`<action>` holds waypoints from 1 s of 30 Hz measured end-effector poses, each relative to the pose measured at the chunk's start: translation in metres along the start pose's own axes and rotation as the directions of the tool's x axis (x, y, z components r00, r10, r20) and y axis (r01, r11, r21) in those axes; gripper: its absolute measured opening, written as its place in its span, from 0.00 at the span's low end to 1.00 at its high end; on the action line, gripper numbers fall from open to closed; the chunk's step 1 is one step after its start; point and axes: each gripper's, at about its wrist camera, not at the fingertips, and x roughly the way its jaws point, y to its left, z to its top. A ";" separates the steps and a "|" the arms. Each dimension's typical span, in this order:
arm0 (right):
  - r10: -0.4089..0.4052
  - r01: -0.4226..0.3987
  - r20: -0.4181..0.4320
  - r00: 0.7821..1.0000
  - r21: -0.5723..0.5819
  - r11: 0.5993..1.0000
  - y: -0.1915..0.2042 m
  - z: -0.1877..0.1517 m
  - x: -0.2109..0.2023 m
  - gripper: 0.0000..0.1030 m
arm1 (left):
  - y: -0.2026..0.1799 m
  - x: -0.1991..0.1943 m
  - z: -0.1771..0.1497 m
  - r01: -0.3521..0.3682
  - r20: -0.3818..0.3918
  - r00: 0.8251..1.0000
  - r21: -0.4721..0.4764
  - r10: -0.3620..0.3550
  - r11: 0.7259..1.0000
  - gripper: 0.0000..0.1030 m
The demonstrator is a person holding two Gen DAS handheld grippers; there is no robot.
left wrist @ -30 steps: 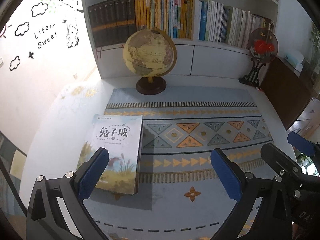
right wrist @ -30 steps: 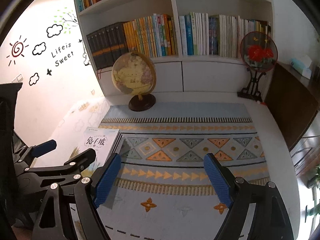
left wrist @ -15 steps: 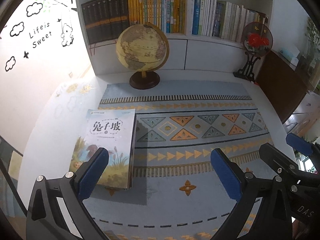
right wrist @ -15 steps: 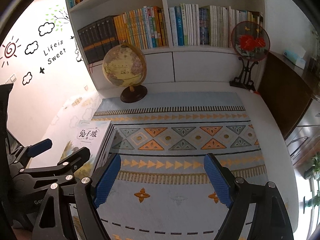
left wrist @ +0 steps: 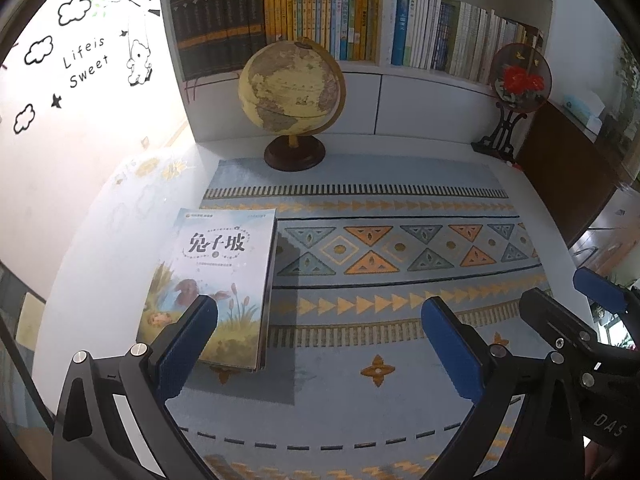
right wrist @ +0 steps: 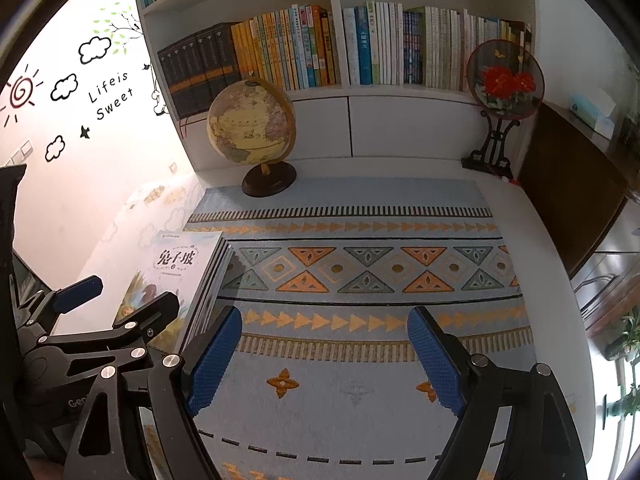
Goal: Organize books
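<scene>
While flat: glossy rect. book stack (left wrist: 218,280)

Pale blue mat (left wrist: 400,400) banded with orange and grey triangles; white book cover (left wrist: 216,276) with reeds; tan globe (left wrist: 290,88); blue pads (right wrist: 214,360).

The left black-framed two-finger gripper (left wrist: 320,344) and its right twin (right wrist: 325,354) carry textured blue pads, silver screws, and partly legible white lettering, perhaps "DAS".

Stack of books (left wrist: 224,276), illustrated cover up, flat on the patterned mat's (left wrist: 392,208) left edge
</scene>
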 end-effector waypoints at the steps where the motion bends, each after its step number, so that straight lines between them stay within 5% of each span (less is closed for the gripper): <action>1: 0.000 0.000 -0.002 1.000 -0.001 1.000 0.001 0.000 0.001 0.81 | 0.001 0.000 0.000 0.001 -0.001 1.000 -0.001 -0.001 1.000 0.99; 30: -0.008 0.008 -0.023 1.000 0.008 1.000 0.000 -0.006 0.001 0.81 | 0.000 0.003 -0.006 0.015 -0.026 1.000 -0.016 -0.015 1.000 0.99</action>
